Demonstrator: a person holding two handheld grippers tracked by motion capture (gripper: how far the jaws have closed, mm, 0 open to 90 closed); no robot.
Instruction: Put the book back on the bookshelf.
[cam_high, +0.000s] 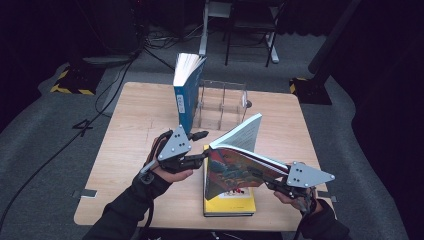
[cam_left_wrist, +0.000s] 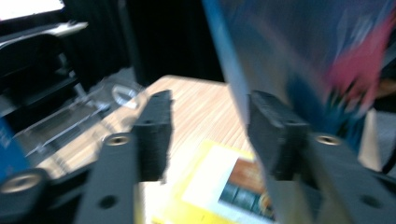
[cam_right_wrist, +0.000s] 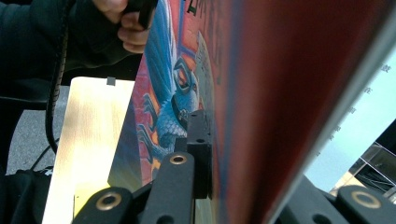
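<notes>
Blue book (cam_high: 185, 92) upright beside clear rack (cam_high: 222, 102) — yellow book (cam_high: 227, 202) flat.

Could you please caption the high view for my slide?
Right claw lifts a colourful book off a yellow book; left claw open beside it.

The counter (cam_high: 135, 130) is pale wood with a matt, fine-grained surface. The held book (cam_high: 235, 167) has a glossy printed paper cover and white page edges. The yellow book (cam_high: 227, 205) beneath looks smooth and glossy. At the far side, the rack (cam_high: 222, 102) is clear plastic. The fingers (cam_left_wrist: 154, 135) are matt black with ribbed pads.
</notes>
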